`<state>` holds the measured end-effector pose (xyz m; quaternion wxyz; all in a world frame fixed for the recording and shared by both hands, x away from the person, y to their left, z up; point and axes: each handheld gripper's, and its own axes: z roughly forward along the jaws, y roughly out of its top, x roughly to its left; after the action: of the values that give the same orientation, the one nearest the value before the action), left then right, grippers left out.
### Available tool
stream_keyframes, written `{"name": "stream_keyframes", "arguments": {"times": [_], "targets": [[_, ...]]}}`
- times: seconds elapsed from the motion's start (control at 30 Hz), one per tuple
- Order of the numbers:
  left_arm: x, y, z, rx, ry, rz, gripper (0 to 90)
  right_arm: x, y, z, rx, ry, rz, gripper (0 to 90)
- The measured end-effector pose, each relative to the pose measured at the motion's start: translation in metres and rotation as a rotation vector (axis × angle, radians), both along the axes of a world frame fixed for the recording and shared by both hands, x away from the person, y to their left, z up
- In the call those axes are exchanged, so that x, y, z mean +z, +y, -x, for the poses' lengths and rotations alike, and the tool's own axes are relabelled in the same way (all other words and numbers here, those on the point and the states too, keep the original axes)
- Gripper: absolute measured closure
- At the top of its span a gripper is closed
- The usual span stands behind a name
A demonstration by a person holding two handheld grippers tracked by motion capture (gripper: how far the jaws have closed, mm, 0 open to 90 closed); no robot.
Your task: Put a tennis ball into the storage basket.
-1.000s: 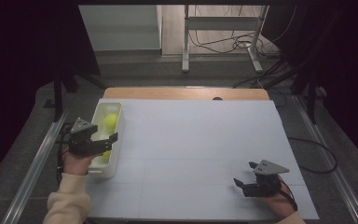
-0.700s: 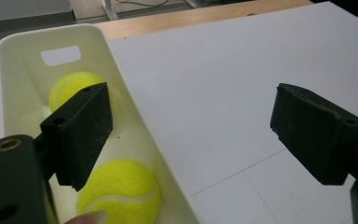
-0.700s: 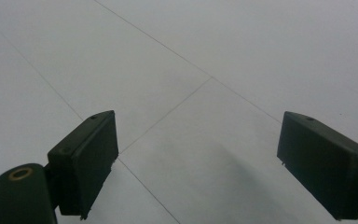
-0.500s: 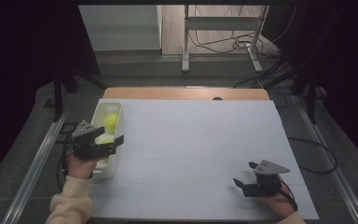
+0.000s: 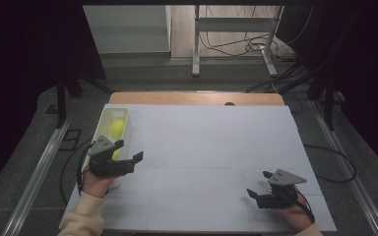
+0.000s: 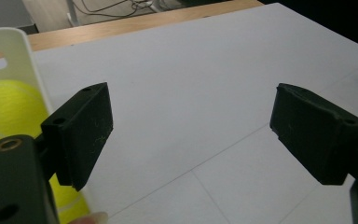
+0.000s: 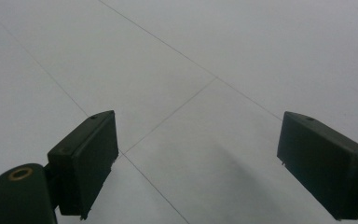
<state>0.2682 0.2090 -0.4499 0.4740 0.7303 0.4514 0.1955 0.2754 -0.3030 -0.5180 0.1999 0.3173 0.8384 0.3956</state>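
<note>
Covering the wooden table [image 5: 197, 98], white sheet [image 5: 211, 147] lies under both grippers' spread, empty fingers [image 6: 81, 130].

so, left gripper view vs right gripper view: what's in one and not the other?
Left gripper view: the white bin at the left edge with a yellow-green tennis ball inside, plus the wooden table edge beyond the white surface. Right gripper view: the right gripper, jaws apart, nothing between them, over bare board. Both: open black jaws over the white board with thin seam lines; the left gripper is empty too.
</note>
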Motion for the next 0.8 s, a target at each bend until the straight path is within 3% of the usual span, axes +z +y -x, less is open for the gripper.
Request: {"name": "stream_keyframes", "arguments": {"times": [0.27, 0.47, 0.8], "targets": [[-0.005, -0.011, 0.008, -0.049, -0.014, 0.002, 13.8, 0.001, -0.002, 0.003, -0.002, 0.0, 0.002, 12.8], [-0.012, -0.018, 0.013, -0.058, -0.02, 0.011, 13.8, 0.001, -0.002, 0.003, 0.001, -0.005, 0.001, 12.8], [-0.026, -0.034, 0.027, -0.12, -0.004, 0.012, 13.6, 0.004, -0.001, 0.007, 0.026, -0.013, -0.023, 12.8]]}}
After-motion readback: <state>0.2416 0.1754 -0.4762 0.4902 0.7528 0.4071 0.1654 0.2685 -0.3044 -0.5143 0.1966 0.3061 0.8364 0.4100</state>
